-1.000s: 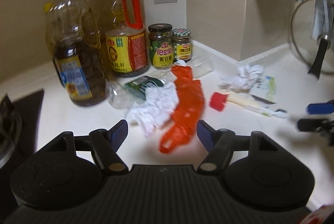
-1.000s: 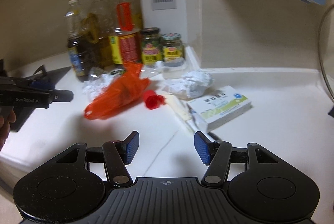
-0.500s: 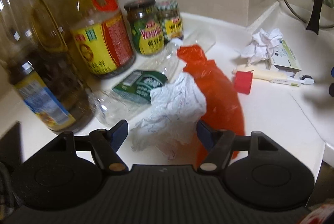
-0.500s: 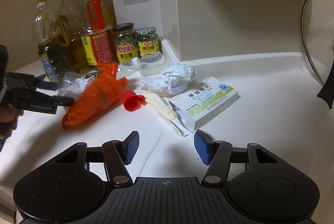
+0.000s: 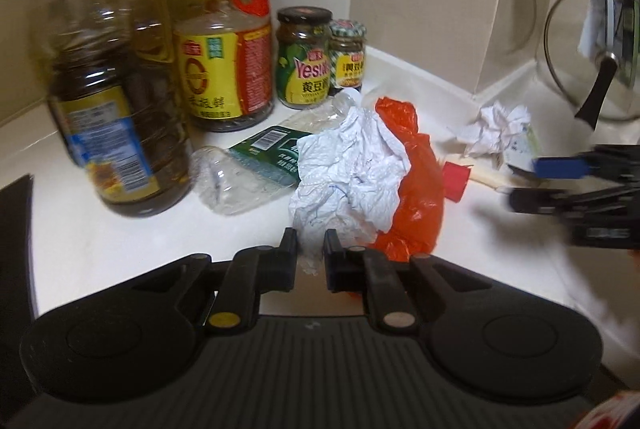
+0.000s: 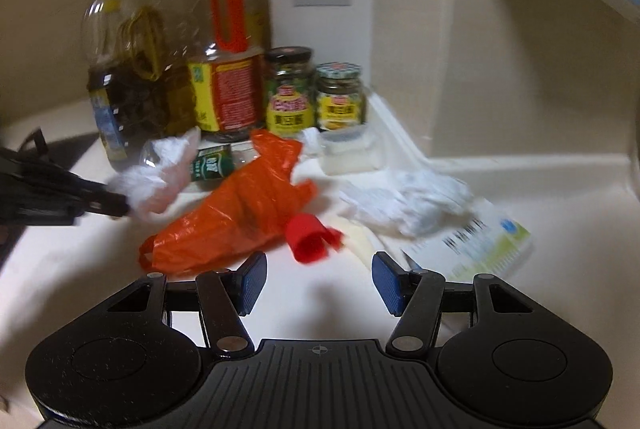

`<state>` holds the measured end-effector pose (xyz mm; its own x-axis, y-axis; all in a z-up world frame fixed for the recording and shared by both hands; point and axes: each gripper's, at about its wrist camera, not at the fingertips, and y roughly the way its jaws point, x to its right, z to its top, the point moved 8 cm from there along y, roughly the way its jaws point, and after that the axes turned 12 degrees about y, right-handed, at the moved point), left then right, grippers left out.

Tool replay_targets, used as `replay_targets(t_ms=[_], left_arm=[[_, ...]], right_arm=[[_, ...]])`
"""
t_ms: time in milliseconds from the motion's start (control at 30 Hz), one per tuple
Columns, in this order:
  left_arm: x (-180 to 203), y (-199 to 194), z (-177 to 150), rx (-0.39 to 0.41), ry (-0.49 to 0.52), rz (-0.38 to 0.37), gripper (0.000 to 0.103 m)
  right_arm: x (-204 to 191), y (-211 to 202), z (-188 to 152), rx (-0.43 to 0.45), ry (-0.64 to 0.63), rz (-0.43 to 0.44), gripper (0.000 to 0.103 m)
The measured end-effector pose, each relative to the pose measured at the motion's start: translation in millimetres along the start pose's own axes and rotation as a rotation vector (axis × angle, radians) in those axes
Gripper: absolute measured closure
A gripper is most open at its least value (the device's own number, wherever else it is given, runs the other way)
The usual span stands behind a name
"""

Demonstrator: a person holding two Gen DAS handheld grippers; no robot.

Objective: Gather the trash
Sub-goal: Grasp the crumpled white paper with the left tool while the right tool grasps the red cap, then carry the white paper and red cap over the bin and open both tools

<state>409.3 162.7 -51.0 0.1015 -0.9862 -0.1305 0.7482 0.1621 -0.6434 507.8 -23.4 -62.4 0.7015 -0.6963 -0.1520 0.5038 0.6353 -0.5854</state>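
Observation:
A crumpled white paper (image 5: 352,169) lies against an orange plastic bag (image 5: 420,189) on the white counter (image 5: 100,241). My left gripper (image 5: 310,253) is closing its jaws, and the paper's near edge is pinched between them; the right wrist view shows the same grip (image 6: 128,205). My right gripper (image 6: 318,283) stands open above bare counter, just in front of a red cap (image 6: 308,239) and the orange bag (image 6: 240,217). It also shows blurred at the right of the left wrist view (image 5: 528,183). A second paper wad (image 6: 408,201) rests on a white and green box (image 6: 476,245).
A crushed clear bottle with a green label (image 5: 248,169) lies behind the paper. Several oil bottles (image 5: 108,101) and two jars (image 5: 304,65) stand along the back wall. A glass pot lid (image 5: 580,69) leans at the far right, a black stove edge (image 5: 12,229) at the left.
My left gripper moved in on the white paper and its jaws went from wide apart to pinching the paper's edge. The right gripper swung left toward the red cap, staying open.

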Motion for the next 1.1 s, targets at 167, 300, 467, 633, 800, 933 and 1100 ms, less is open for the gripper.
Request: replay_targets(t_ms=[167, 300, 467, 633, 800, 933, 1100], left_arm=[[-3.5, -27.4, -10.2, 0.006, -0.053, 0.014, 0.091], [-4.5, -41.5, -20.3, 0.002, -0.085, 0.030, 0.091], [0.5, -52.9, -29.0, -0.002, -0.105, 0.042, 0.091], [15.1, -55.3, -32.2, -0.002, -0.104, 0.036, 0.091], [38.2, -60.1, -35.1, 0.001, -0.104, 0.014, 0.091], [61.4, -65.5, -40.1, -0.003, -0.100, -0.008, 0.091], [92.6, -72.6, -52.7, -0.021, -0.100, -0.023, 0.091]], right_arm=[[-10.1, 34.7, 4.6, -0.002, -0.113, -0.011, 0.044], [-14.4, 56.2, 0.3, -0.031, -0.200, -0.021, 0.045], [-16.2, 65.3, -6.1, -0.024, -0.287, -0.050, 0.063], [-14.6, 48.8, -11.2, -0.003, -0.271, -0.034, 0.068], [-12.3, 14.6, -18.7, 0.016, -0.222, 0.000, 0.068], [-8.6, -16.1, -31.5, 0.002, -0.152, 0.039, 0.068], [-6.0, -53.6, -55.3, -0.040, -0.084, 0.097, 0.068]])
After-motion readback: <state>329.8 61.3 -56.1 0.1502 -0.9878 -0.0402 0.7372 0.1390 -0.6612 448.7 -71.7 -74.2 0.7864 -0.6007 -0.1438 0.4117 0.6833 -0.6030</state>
